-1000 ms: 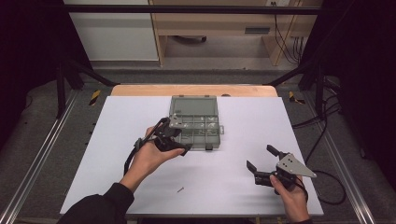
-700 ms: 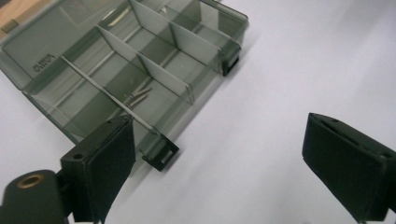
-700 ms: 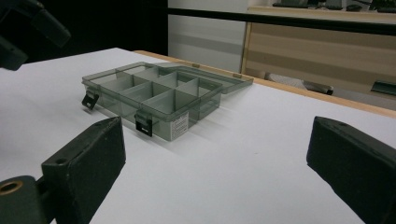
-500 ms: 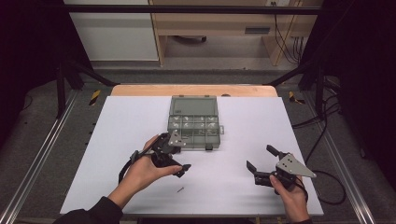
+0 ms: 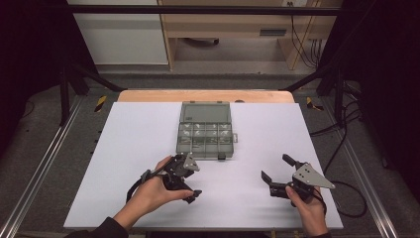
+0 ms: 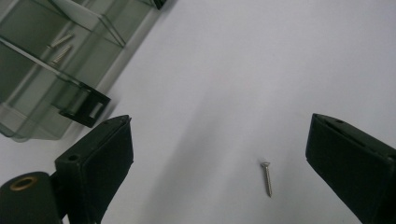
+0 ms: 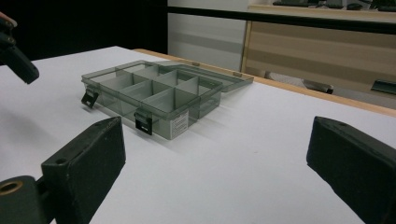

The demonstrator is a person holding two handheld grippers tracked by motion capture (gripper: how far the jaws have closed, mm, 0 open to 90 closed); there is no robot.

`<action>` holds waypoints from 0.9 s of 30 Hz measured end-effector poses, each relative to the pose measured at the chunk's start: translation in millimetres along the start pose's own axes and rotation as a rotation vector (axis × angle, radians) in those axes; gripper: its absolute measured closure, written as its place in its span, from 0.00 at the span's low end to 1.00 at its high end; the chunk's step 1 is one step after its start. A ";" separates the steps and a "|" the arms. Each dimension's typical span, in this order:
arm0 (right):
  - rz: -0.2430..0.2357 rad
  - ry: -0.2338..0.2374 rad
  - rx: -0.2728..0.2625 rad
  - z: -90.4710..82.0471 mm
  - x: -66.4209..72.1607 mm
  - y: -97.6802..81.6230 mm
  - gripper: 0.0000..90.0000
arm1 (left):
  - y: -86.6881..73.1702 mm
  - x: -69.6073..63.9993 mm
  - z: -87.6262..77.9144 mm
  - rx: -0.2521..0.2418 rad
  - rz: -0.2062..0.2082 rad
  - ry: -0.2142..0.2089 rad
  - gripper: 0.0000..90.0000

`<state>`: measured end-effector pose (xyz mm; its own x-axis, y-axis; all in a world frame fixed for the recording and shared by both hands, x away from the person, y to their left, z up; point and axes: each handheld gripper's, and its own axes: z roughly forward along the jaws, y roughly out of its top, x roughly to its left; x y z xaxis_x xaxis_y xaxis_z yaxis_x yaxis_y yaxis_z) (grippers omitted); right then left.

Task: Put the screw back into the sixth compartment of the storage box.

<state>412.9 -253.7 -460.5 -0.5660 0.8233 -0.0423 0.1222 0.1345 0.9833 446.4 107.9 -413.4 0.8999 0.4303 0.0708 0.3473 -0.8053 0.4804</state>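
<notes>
— White tabletop [image 5: 133,148], dark frame around it, a wooden bench behind. What sits on it?

— A clear grey box [image 5: 205,133] with its lid open, lying toward the far edge, about midway between the left and right edges. It is split into small compartments; in the left gripper view two screws [image 6: 60,46] lie together in one of them. Black latches [image 7: 143,122] hang on the box's near wall.

— Anything loose on the sheet?

— One screw [image 6: 266,178], lying flat on the white, apart from the box, on the side toward the near edge.

— And the left gripper [image 5: 190,181]?

— Held in the left hand [image 5: 151,191], just off the box's near left corner, tilted down at the surface. Its jaws stand wide apart, and the loose screw lies between them (closer to the right-hand jaw in that gripper's own view), touching neither.

— The right gripper [image 5: 277,173]?

— In the right hand [image 5: 307,208] near the tabletop's near right corner, well apart from the box. Jaws spread wide too, nothing between them but bare white; its camera looks across at the box's latched side.
</notes>
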 end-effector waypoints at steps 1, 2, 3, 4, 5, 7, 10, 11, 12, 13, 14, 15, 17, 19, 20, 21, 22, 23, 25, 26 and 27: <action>0.000 0.000 0.000 0.0 0.0 0.0 0.05 | -0.4 -1.7 1.5 0.006 0.008 -0.001 0.09; 0.000 -0.001 0.000 0.0 0.0 0.0 0.05 | -0.7 -3.5 2.8 0.012 0.012 -0.003 0.09; 0.000 -0.001 0.001 0.0 -0.1 -0.1 0.05 | -1.0 -5.2 4.1 0.014 0.013 -0.005 0.09; 0.000 -0.001 0.001 0.1 -0.1 -0.1 0.05 | -1.0 -6.2 4.8 0.023 0.022 -0.006 0.10; 0.000 -0.001 0.001 0.1 0.0 -0.1 0.05 | -1.2 -7.9 6.0 0.024 0.020 -0.005 0.10; 0.001 0.000 0.002 -0.1 0.1 0.0 0.05 | -1.5 -10.3 7.7 0.035 0.029 -0.006 0.10; 0.000 -0.001 0.001 -0.1 -0.1 0.0 0.05 | -2.0 -14.1 9.9 0.049 0.042 -0.017 0.11; -0.001 -0.002 0.001 -0.1 -0.1 0.0 0.05 | -2.3 -15.3 10.7 0.054 0.045 -0.022 0.12; -0.001 -0.002 0.001 0.0 0.0 -0.1 0.05 | -2.7 -16.7 11.5 0.057 0.045 -0.027 0.12; -0.002 -0.002 0.002 0.1 0.0 -0.1 0.05 | -3.0 -17.5 12.1 0.067 0.052 -0.031 0.14; -0.001 -0.001 0.002 0.1 0.2 -0.1 0.05 | -3.4 -18.7 12.8 0.076 0.056 -0.036 0.16; 0.000 -0.001 0.003 0.2 0.4 -0.1 0.05 | -3.8 -19.9 13.4 0.083 0.060 -0.042 0.18; 0.001 0.001 0.004 0.0 0.5 0.0 0.05 | -4.5 -22.1 14.5 0.092 0.063 -0.059 0.26; 0.001 0.001 0.004 0.0 0.5 0.0 0.05 | -4.6 -23.2 15.2 0.105 0.067 -0.077 0.35; 0.001 0.000 0.003 0.2 0.5 -0.1 0.05 | -4.4 -23.3 15.4 0.109 0.067 -0.080 0.39; -0.001 0.000 0.004 0.1 0.4 -0.1 0.05 | -4.2 -23.5 15.9 0.116 0.063 -0.084 0.42; -0.001 0.000 0.004 0.2 0.4 -0.1 0.05 | -4.0 -23.5 16.1 0.120 0.062 -0.086 0.46; -0.001 0.000 0.004 0.2 0.4 -0.1 0.05 | -4.0 -23.6 16.4 0.126 0.055 -0.088 0.48; -0.001 -0.001 0.005 0.1 0.4 -0.1 0.05 | -4.3 -23.7 17.0 0.138 0.050 -0.093 0.54; -0.001 -0.002 0.004 0.2 0.4 -0.2 0.05 | -4.6 -23.4 17.2 0.145 0.048 -0.093 0.56; -0.001 -0.002 0.004 0.2 0.4 -0.2 0.05 | -5.2 -23.4 17.5 0.148 0.042 -0.092 0.59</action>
<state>412.8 -253.3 -460.8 -0.5648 0.8241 -0.0433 0.1249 0.1373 0.9826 428.1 94.9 -432.9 0.9323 0.3617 0.0046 0.3381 -0.8760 0.3439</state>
